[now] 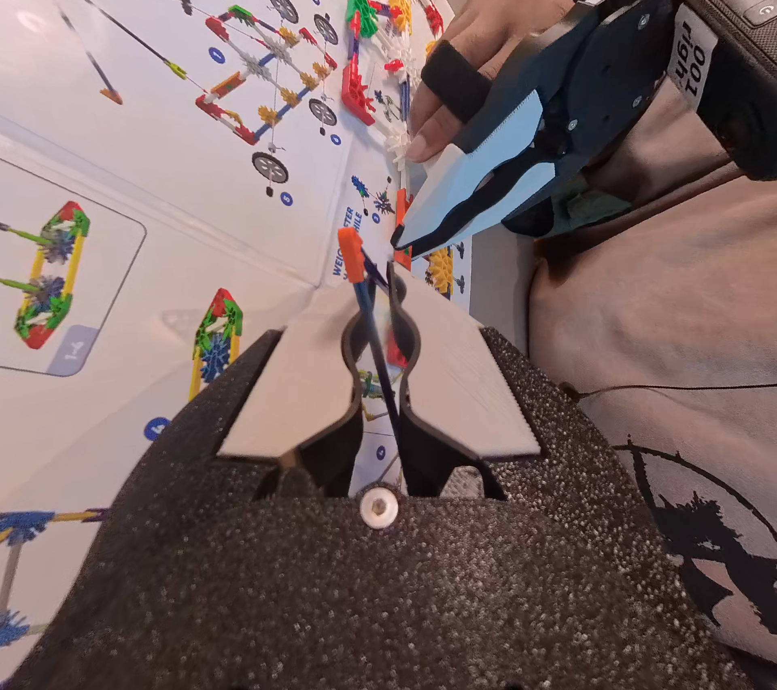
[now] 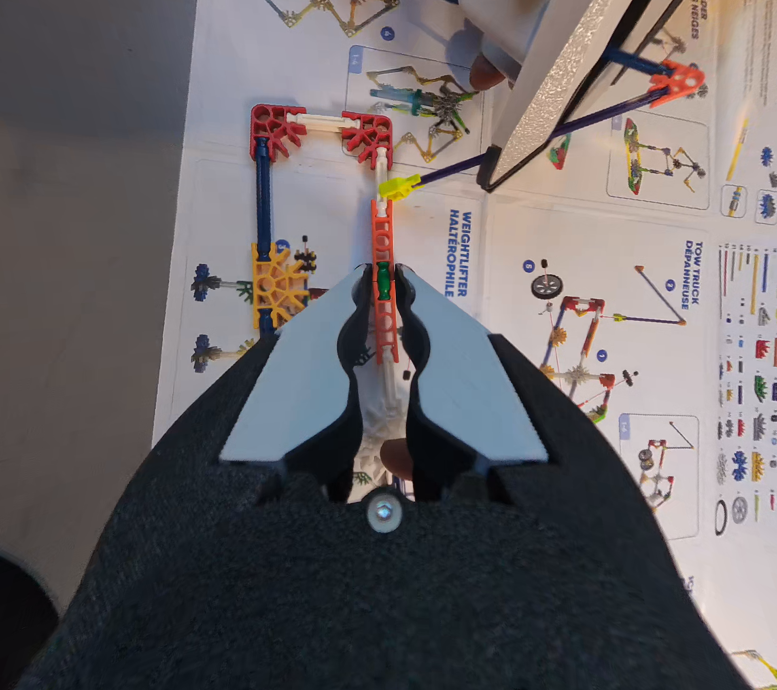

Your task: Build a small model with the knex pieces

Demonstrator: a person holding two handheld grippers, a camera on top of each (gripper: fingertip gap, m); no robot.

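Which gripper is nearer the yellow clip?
Left. The left gripper grips the purple rod plugged into the yellow clip; the right gripper is shut on the orange connector just below it.

Grey table (image 2: pixel 92 123), printed instruction sheet (image 2: pixel 546 249) spread flat, plastic rod-and-connector frame (image 2: pixel 262 182) lying on it

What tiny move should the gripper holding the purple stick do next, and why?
Probably the left gripper should nudge the purple rod a little further toward the white rod: its yellow clip already touches there, while the right gripper steadies the orange connector.
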